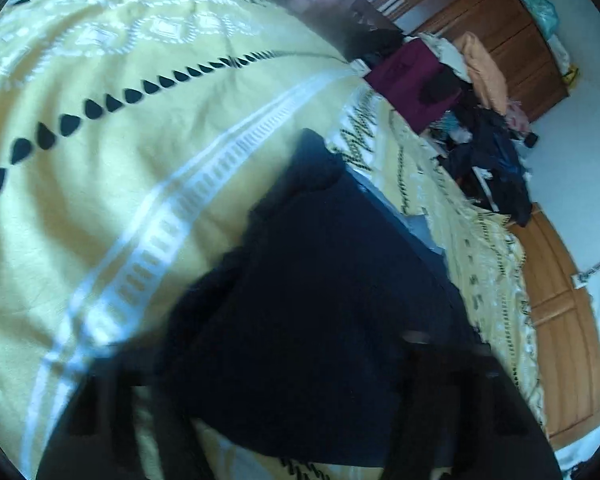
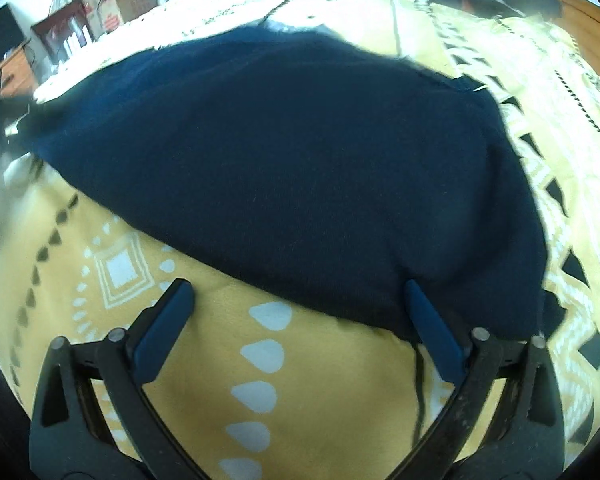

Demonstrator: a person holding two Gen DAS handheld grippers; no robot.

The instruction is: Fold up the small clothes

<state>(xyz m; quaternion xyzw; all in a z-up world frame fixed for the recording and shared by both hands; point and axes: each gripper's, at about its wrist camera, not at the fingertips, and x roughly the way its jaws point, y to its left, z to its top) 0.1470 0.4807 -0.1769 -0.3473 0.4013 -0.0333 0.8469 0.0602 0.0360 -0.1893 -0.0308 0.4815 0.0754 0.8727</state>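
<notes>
We are hovering our wide-open, empty right claw [image 2: 296, 300] at the navy garment's [image 2: 292, 168] near edge on the bed [image 2: 204, 360]; left claw [image 1: 268, 392] blurred, state unclear

We see a dark navy garment [image 2: 284, 168] on a yellow bedspread [image 2: 320, 380] — patterned with white teardrops, diamonds and black triangles. Our right gripper [image 2: 298, 300] is black with blue pads [image 2: 168, 320] — beyond, a maroon cloth [image 1: 404, 84].
</notes>
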